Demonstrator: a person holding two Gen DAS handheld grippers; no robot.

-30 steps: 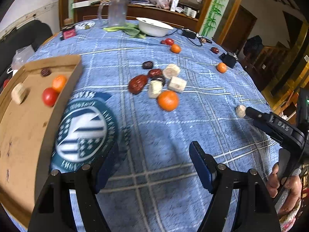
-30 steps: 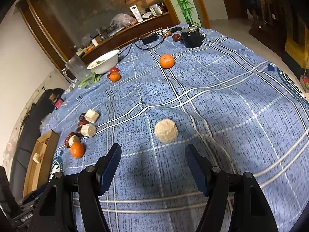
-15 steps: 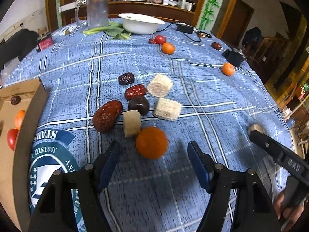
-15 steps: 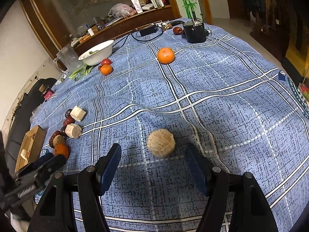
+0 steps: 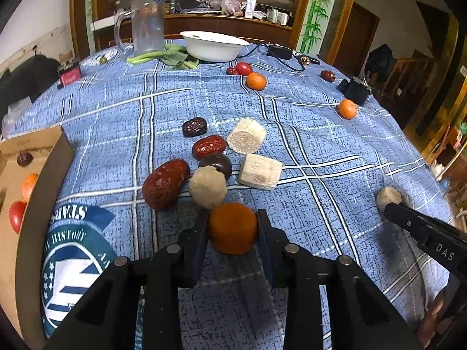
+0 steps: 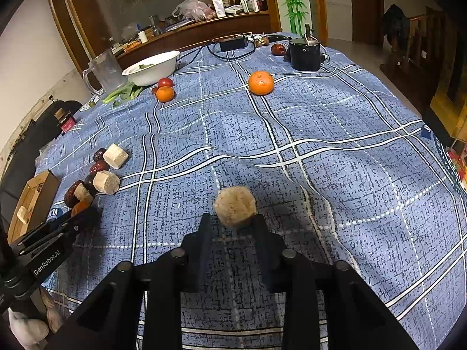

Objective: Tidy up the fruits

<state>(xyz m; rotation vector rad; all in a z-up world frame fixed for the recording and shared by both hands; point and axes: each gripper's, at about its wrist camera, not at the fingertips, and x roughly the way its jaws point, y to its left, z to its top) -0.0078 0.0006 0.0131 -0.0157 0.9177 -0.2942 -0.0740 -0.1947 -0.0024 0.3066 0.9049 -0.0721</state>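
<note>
My left gripper (image 5: 232,227) pinches the tangerine (image 5: 232,229) on the tablecloth (image 5: 292,134); lifting carelessly could knock the pale chunk (image 5: 207,186) touching it. My right gripper (image 6: 232,227) barely clamps the beige piece (image 6: 235,205) at its fingertips, so it may slip.

Dim indoor light, sharp (fisheye-bent, dark-cornered)

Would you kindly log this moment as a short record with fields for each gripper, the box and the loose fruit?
left gripper: shut on a tangerine, on the tablecloth
right gripper: closed around a beige chunk
cardboard box: at the left, holds a tomato, an orange fruit, a dark date
loose fruit: red dates and beige chunks near the left gripper; two more tangerines farther off
white bowl: far side
</note>
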